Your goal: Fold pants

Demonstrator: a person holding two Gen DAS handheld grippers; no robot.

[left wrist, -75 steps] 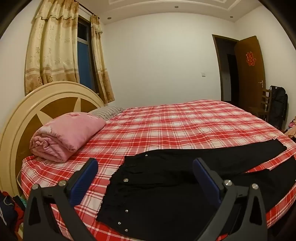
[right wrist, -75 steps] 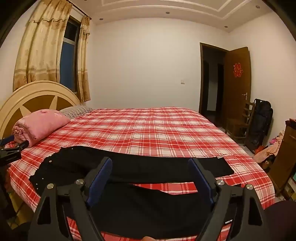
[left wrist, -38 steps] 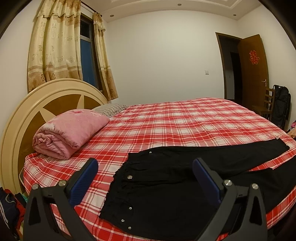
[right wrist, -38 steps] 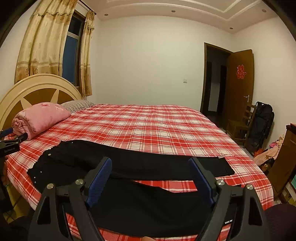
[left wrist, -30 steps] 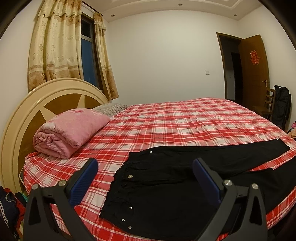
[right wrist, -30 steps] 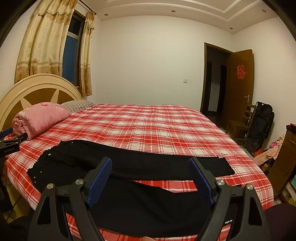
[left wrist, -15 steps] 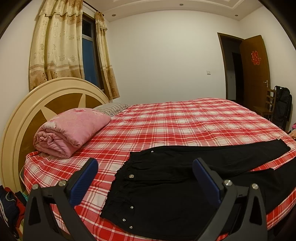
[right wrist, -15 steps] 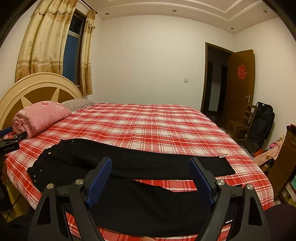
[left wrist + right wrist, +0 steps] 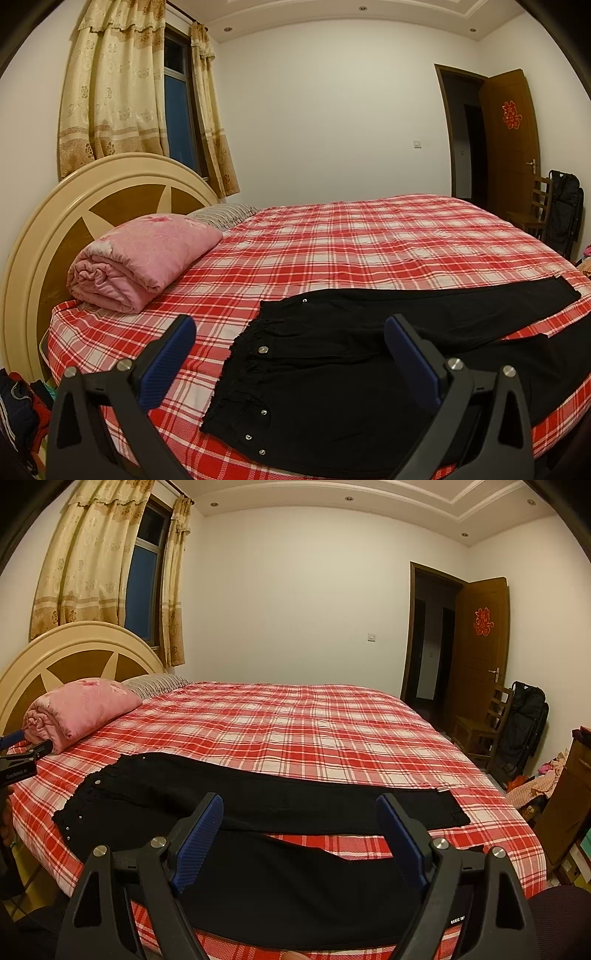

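Note:
Black pants (image 9: 332, 354) (image 9: 280, 805) lie spread flat along the near edge of the bed, waistband with small metal studs toward the headboard, two legs running to the right with a strip of sheet between them. My left gripper (image 9: 291, 328) hovers open above the waistband end, nothing between its blue pads. My right gripper (image 9: 299, 805) hovers open over the middle of the legs, holding nothing. In the right wrist view the left gripper's tip (image 9: 22, 753) shows at the far left edge.
The bed has a red plaid sheet (image 9: 369, 243) and a round cream headboard (image 9: 48, 229). A rolled pink blanket (image 9: 140, 254) and a striped pillow (image 9: 221, 214) lie near it. A wooden chair (image 9: 484, 727), a black bag (image 9: 524, 723) and clothes stand at the right.
Both grippers have drifted slightly, so the view shifted a little; the pants lie as before and both grippers stay open.

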